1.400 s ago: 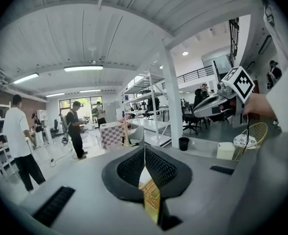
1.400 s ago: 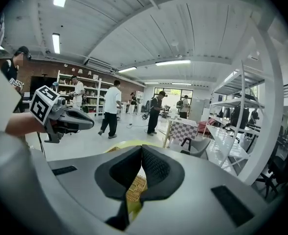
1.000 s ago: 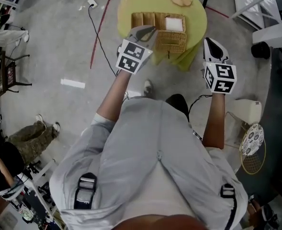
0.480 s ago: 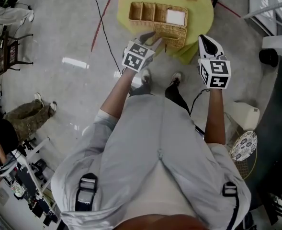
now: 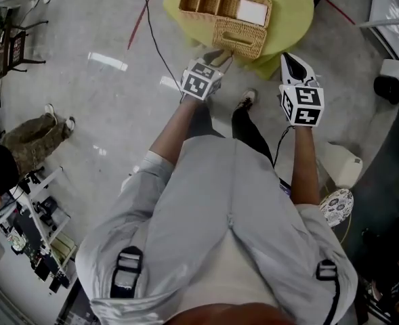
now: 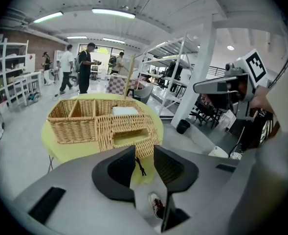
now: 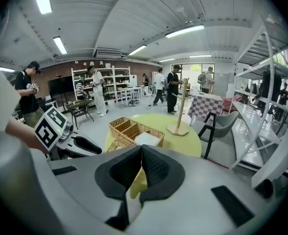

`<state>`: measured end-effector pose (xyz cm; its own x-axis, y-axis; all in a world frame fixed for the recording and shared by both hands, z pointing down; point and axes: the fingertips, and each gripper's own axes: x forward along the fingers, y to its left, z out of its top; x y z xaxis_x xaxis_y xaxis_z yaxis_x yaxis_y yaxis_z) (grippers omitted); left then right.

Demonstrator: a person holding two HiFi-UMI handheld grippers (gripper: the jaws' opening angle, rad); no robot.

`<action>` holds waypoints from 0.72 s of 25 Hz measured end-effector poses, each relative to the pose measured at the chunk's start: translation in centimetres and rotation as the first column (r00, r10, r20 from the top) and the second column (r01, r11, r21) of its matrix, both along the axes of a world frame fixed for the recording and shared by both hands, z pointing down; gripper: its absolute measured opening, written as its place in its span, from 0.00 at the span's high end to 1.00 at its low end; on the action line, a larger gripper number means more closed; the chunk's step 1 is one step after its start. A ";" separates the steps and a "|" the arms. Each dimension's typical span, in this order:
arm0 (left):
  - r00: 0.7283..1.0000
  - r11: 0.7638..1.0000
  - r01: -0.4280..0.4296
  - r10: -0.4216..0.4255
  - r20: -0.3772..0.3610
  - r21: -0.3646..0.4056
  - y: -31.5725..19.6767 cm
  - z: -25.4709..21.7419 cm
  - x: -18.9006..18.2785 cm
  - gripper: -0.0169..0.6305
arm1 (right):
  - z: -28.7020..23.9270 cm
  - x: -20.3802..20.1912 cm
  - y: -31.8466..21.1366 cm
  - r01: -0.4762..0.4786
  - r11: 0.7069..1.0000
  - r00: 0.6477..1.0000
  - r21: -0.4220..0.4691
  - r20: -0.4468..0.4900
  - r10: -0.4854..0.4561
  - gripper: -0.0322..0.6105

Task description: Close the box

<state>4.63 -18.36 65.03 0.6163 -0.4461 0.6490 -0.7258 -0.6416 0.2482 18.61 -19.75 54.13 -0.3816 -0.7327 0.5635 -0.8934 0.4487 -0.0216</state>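
A wicker box (image 5: 216, 5) with several compartments stands on a round yellow table (image 5: 290, 26). Its woven lid (image 5: 241, 40) hangs open over the table's near edge. A white pad (image 5: 251, 11) lies in one compartment. My left gripper (image 5: 221, 58) is just short of the lid's near edge, over the floor. Its jaws are open, with nothing between them. In the left gripper view the box (image 6: 80, 121) and lid (image 6: 129, 137) lie beyond the left gripper (image 6: 144, 163). My right gripper (image 5: 291, 63) hangs to the right of the box, shut and empty. The right gripper view shows the box (image 7: 134, 131) ahead.
A wooden stand (image 7: 179, 126) rises on the table's far side. A black cable (image 5: 152, 32) and a red line (image 5: 141, 19) cross the floor left of the table. A grey chair (image 7: 219, 126) and metal shelves (image 7: 273, 106) stand to the right. Several people stand by the far shelves.
The table and box have slid toward the top of the head view. The left gripper, earlier over the lid, is now just short of its near edge. Both arms sit lower.
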 end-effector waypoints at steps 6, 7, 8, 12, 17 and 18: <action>0.998 0.993 0.055 -0.051 0.042 -0.103 1.0 4.9 0.7 0.78 | 1.9 0.5 0.2 0.026 0.999 1.000 -0.044 -0.004 -0.026 0.91; 0.997 0.991 0.067 -0.062 0.050 -0.116 1.1 5.7 0.7 0.78 | 2.2 0.5 0.3 0.033 0.998 0.999 -0.051 -0.007 -0.033 0.91; 0.996 0.989 0.079 -0.072 0.061 -0.126 1.1 6.5 0.7 0.78 | 2.4 0.4 0.4 0.041 0.998 0.999 -0.057 -0.010 -0.042 0.91; 0.989 0.981 0.121 -0.106 0.102 -0.153 1.1 9.2 0.7 0.76 | 3.0 0.1 0.9 0.065 0.995 0.997 -0.072 -0.025 -0.067 0.91; 0.985 0.976 0.153 -0.139 0.103 -0.152 0.8 10.1 1.2 0.88 | 3.3 0.5 1.3 0.066 0.994 0.997 -0.086 -0.038 -0.069 0.91; 0.985 0.978 0.151 -0.138 0.101 -0.143 0.9 10.1 1.3 0.88 | 3.3 0.6 1.3 0.064 0.994 0.997 -0.087 -0.040 -0.067 0.91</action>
<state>5.89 -17.51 75.18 0.4886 -0.4198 0.7649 -0.8317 -0.4890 0.2629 19.22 -18.41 57.44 -0.4013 -0.6553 0.6400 -0.8631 0.5045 -0.0246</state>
